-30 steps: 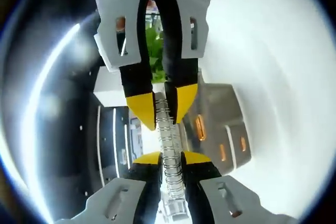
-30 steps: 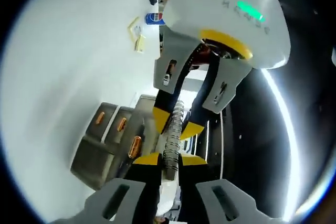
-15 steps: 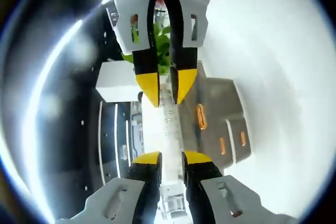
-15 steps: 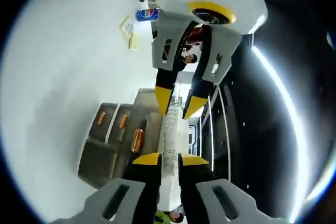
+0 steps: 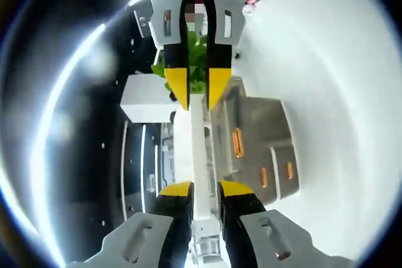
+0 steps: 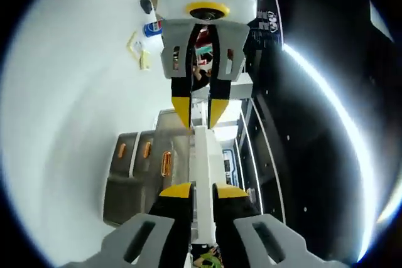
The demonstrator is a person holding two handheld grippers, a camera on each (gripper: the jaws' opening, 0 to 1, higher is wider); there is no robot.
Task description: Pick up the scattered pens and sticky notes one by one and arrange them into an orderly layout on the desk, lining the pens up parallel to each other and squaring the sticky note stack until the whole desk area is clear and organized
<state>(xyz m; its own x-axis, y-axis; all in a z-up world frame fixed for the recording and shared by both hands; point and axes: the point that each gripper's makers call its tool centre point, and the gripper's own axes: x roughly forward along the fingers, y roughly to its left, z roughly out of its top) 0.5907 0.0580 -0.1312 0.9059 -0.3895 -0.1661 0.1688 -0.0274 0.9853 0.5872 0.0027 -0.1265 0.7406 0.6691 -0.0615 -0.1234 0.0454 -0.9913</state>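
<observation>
**Sticky notes on the white surface; two tools facing tip to tip**

The sticky notes (image 6: 144, 61), yellow, lay far off on the white surface (image 6: 69, 111), just beside a yellow outline shape (image 6: 134, 43) and near a blue can (image 6: 152, 28). In the left gripper view, the left tool (image 5: 205, 187) rose from the bottom with its yellow-tipped jaws narrowly parted. The right tool (image 5: 197, 95) pointed back at it from the top, its jaws likewise close together. A pale strip (image 5: 200, 149) ran from one pair of tips to the other. Whether it was a held object or background could not be told, so the grasp of either tool could not be told. Beyond the tools stood a grey drawer cabinet (image 5: 257, 136) with orange handles, a white box (image 5: 146, 100) and a green plant (image 5: 198, 61).
</observation>
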